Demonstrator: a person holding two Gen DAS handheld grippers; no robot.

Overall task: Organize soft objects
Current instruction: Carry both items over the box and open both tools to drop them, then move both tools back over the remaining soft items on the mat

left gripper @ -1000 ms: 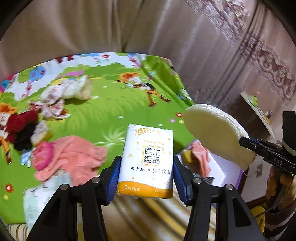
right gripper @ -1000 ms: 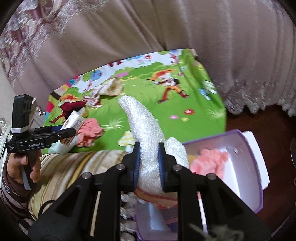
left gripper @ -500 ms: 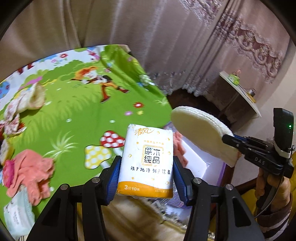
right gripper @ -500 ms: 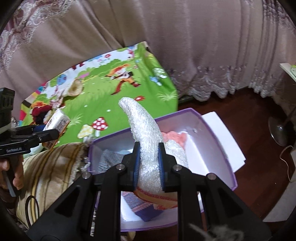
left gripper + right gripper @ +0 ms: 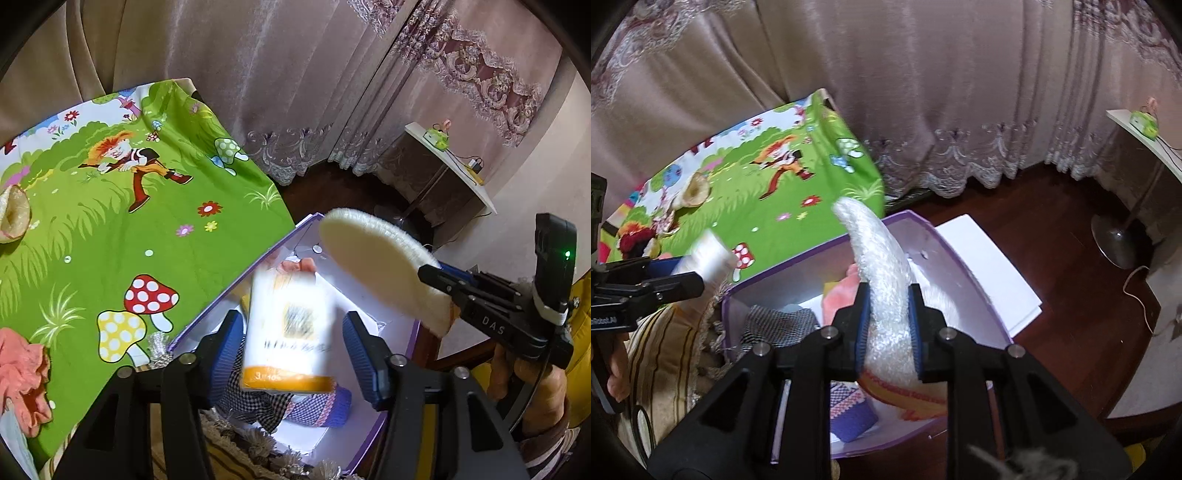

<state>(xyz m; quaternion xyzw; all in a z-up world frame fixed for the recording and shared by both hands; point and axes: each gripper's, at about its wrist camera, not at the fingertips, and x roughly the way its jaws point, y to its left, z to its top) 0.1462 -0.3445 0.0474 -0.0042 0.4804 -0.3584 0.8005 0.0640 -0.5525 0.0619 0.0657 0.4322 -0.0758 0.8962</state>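
White tissue pack (image 5: 288,328) blurred between parted left gripper (image 5: 291,354) fingers, untouched

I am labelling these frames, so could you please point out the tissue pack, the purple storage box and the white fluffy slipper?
tissue pack (image 5: 290,328): left wrist view, blurred front face.
purple storage box (image 5: 971,280): right wrist view, inner right wall.
white fluffy slipper (image 5: 882,258): right wrist view, upper fluffy part.

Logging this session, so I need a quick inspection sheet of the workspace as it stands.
Surface: cartoon play mat.
Job's things: purple box holding a checked cloth and pink cloth; tissue pack blurred, above the box.
Clutter: pink garment on mat.
Grippers: left gripper open around the pack; right gripper shut on white sock.
Cables: cord on floor.
Surroundings: curtains, side table.
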